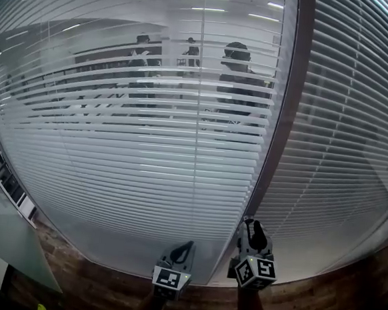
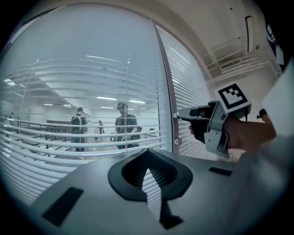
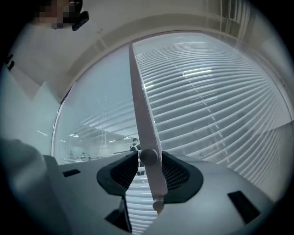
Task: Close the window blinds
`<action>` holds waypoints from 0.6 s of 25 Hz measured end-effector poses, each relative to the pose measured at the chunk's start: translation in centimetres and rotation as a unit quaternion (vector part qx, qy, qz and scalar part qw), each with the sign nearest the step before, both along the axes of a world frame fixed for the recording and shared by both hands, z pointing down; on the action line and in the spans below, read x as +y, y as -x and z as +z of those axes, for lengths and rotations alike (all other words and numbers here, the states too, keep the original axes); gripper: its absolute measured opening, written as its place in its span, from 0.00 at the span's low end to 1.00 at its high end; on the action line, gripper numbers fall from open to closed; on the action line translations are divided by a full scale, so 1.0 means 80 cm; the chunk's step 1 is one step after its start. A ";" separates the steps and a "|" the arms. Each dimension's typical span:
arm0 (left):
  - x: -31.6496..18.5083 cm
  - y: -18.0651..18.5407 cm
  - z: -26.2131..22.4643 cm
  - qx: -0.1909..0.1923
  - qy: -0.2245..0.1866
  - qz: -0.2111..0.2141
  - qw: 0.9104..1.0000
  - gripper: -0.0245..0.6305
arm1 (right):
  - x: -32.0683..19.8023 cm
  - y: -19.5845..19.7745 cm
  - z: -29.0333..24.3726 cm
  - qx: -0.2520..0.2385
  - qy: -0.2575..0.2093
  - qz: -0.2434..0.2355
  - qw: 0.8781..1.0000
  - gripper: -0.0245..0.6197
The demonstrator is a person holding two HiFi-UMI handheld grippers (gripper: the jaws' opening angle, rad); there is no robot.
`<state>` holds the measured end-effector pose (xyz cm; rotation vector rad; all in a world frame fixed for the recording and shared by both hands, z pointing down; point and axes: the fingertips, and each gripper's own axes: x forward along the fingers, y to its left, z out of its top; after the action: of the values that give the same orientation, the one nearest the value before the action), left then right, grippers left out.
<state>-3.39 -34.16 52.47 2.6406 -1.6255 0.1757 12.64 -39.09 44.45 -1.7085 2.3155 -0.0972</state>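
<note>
- Head view: the left blind (image 1: 148, 147) is seen with its slats only partly tilted, so that people (image 1: 237, 74) beyond the glass are visible through it. The right blind (image 1: 343, 129) is already shut flat. The right gripper (image 1: 247, 223) is held at the dark frame (image 1: 280, 124) between the two blinds, and the left gripper (image 1: 187, 246) is just to its left, near the lowest slats. If the work is stopped here, the left blind is left half open.
- Left gripper view: the left gripper's jaws are seen clenched together on nothing. The right gripper's tips are placed at the knob (image 2: 176, 115) on the frame. If the idle left gripper is allowed to drift farther forward, the glass could be knocked.
- Right gripper view: the knob is seen between the right gripper's jaws, which are released; the pads stand just beside it and are not seen to press. A turn made without a fresh clamp is likely to slip round the knob and move no slats. A clamp set off-centre could slide off the small round head, or be closed on the smaller knob (image 3: 157, 205) lower on the frame.
</note>
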 end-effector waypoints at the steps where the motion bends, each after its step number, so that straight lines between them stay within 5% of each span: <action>1: 0.000 -0.001 0.000 0.000 0.000 0.000 1.000 0.04 | -0.002 0.001 -0.001 -0.003 0.002 -0.001 1.000 0.26; 15: 0.005 0.002 0.001 -0.003 0.001 -0.005 1.000 0.04 | -0.005 0.005 0.002 0.067 0.014 0.028 0.997 0.23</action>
<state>-3.57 -33.79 52.57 2.6327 -1.6381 0.1846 12.26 -39.51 44.59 -1.8458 2.3678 -0.0042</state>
